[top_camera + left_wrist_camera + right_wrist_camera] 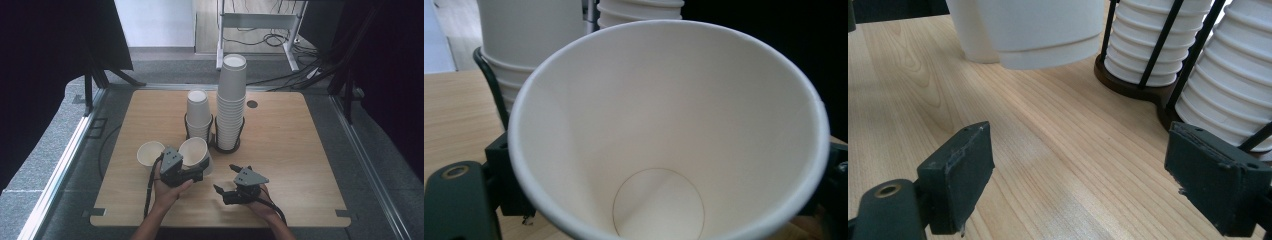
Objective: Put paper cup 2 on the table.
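A white paper cup (195, 150) was held clamped in the left gripper (200, 169), tilted just in front of the black wire cup holder (214, 134), while the right gripper (226, 187) was kept open and empty, nearer the person than that holder.

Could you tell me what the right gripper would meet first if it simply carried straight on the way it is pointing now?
Probably the cup holder: the right gripper, open and empty, looks over bare table toward the holder's dark base and stacked cups. The held cup hangs left of that line, though depth is unclear.
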